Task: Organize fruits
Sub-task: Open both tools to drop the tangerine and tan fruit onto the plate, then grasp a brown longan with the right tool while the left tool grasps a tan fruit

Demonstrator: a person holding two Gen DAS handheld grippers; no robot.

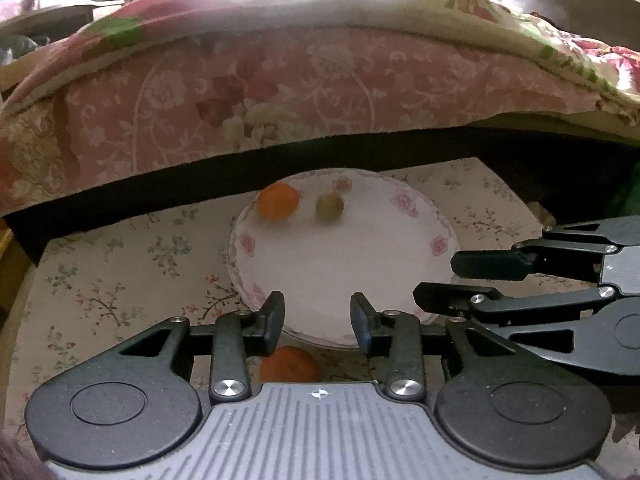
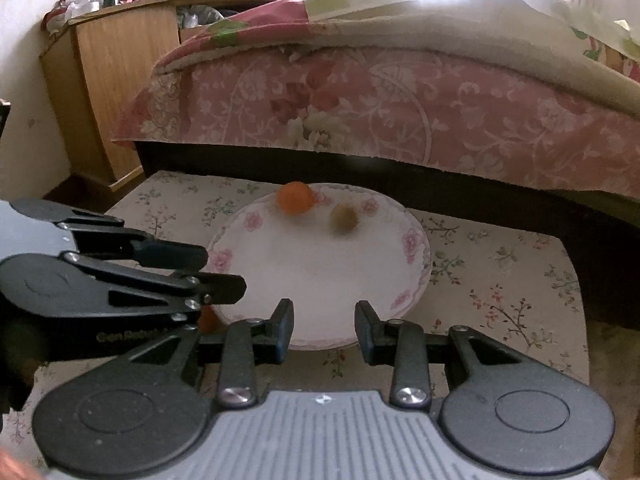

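Both grippers hover with fingers parted and empty: the left gripper at the plate's near rim, the right gripper beside it. Two fruits already lie on the plate, an orange and a small greenish fruit. Another orange sits on the table just under the left gripper. I'd say that one comes next: dip, close on it gently, lift over the rim.

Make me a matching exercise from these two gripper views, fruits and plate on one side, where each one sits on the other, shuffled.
Things:
1. orange fruit
2. greenish fruit
3. second orange fruit
4. plate

Places:
A. on the flowered cloth, holding two fruits
B. off the plate, below the left gripper
C. on the plate's far left
D. on the plate, right of an orange one

Pairs: 1-C, 2-D, 3-B, 4-A
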